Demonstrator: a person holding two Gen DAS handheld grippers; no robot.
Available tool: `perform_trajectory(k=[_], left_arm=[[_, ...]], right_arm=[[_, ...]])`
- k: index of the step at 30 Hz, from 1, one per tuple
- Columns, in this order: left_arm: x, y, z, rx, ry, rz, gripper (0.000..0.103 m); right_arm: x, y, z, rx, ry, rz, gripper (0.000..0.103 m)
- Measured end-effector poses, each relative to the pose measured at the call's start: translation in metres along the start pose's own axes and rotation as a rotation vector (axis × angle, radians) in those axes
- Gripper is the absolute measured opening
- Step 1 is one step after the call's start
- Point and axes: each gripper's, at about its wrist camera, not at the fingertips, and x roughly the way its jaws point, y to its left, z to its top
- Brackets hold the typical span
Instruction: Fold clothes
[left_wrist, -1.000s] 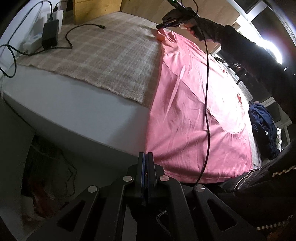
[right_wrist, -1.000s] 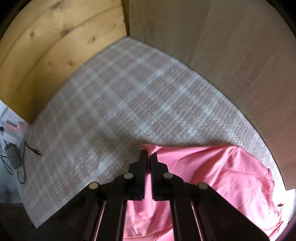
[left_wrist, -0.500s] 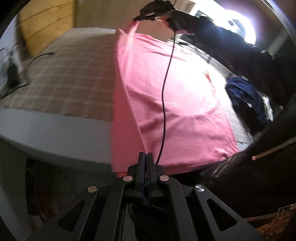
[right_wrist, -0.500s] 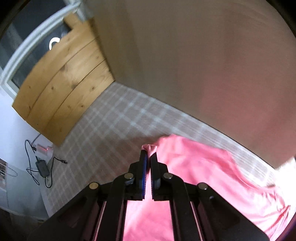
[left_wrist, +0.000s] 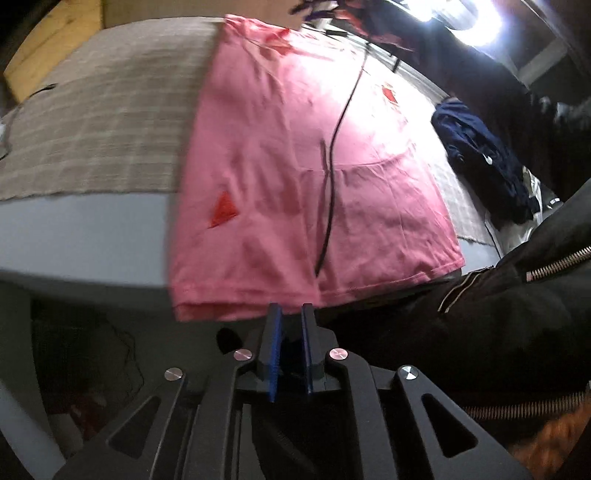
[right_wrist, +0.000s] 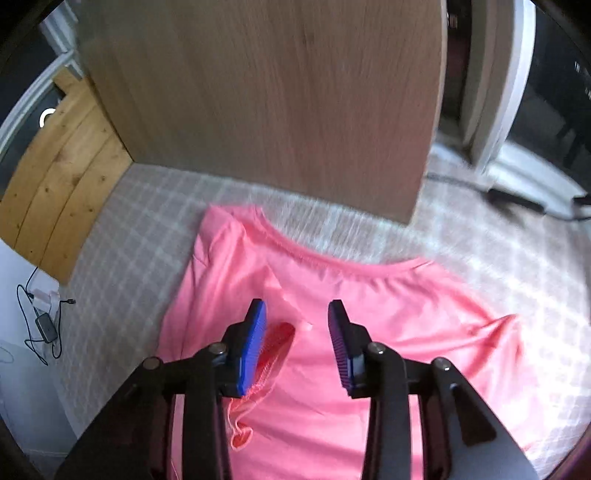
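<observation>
One pink shirt (right_wrist: 369, 332) spread flat on plaid blanket (right_wrist: 147, 229), hem hanging over bed edge. Right gripper (right_wrist: 297, 314) above shirt near collar, blue pads (right_wrist: 255, 339) spread wide, nothing between; fabric directly beneath gap. Left gripper (left_wrist: 291, 314) just off shirt (left_wrist: 295, 166) hem, pads narrowly parted, gripping nothing visible; whether touching hem: cannot tell. Left view only: black cable (left_wrist: 332, 155) trailing across shirt, dark blue garment (left_wrist: 480, 155) heaped beyond shirt's far side, dark jacket sleeve (left_wrist: 517, 295) beside hem. Right view only: wooden board (right_wrist: 258, 92) standing past collar, charger (right_wrist: 46, 325) off blanket's edge. Count: two grippers, one pink shirt, one blue garment.
</observation>
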Motion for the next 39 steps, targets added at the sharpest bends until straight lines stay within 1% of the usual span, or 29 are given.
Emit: perform_trajectory(k=[2, 7, 10, 12, 13, 17, 21, 25, 28, 30, 32, 34, 35, 39], left_arm=[[-0.009, 0.003, -0.007, -0.007, -0.008, 0.044, 0.015], [-0.023, 0.023, -0.020, -0.069, -0.018, 0.119, 0.015], [-0.029, 0.031, -0.015, -0.075, -0.043, 0.136, 0.015], [-0.027, 0.033, -0.007, -0.067, -0.059, 0.129, 0.015], [-0.023, 0.033, -0.002, -0.058, -0.065, 0.120, 0.015], [-0.008, 0.032, 0.021, -0.021, -0.087, 0.081, 0.015], [0.007, 0.029, 0.040, 0.013, -0.095, 0.050, 0.015], [0.020, 0.031, 0.058, 0.031, -0.094, 0.020, 0.015], [0.030, 0.035, 0.073, 0.031, -0.082, 0.027, 0.015], [0.034, 0.037, 0.083, 0.042, -0.078, 0.027, 0.015], [0.040, 0.036, 0.092, 0.065, -0.069, 0.022, 0.017], [0.048, 0.034, 0.099, 0.101, -0.048, 0.024, 0.017], [0.053, 0.034, 0.100, 0.110, -0.036, 0.018, 0.017], [0.068, 0.036, 0.104, 0.138, 0.010, -0.001, 0.017]], right_arm=[[-0.019, 0.000, 0.000, 0.001, -0.020, 0.039, 0.035], [-0.078, 0.003, -0.014, -0.012, -0.072, 0.155, 0.035], [-0.120, 0.001, -0.029, -0.014, -0.113, 0.213, 0.035], [-0.146, -0.001, -0.045, -0.043, -0.124, 0.222, 0.038], [-0.156, -0.002, -0.055, -0.057, -0.131, 0.199, 0.041], [-0.173, -0.018, -0.088, -0.074, -0.154, 0.123, 0.042], [-0.161, -0.036, -0.122, -0.026, -0.126, 0.088, 0.041], [-0.150, -0.049, -0.155, -0.008, -0.136, 0.035, 0.042], [-0.131, -0.054, -0.161, 0.052, -0.111, 0.072, 0.042], [-0.116, -0.049, -0.153, 0.072, -0.112, 0.101, 0.042], [-0.096, -0.041, -0.135, 0.076, -0.111, 0.121, 0.043], [-0.077, -0.033, -0.116, 0.085, -0.108, 0.123, 0.046], [-0.061, -0.028, -0.103, 0.094, -0.103, 0.123, 0.046], [-0.010, -0.017, -0.062, 0.143, -0.078, 0.120, 0.046]])
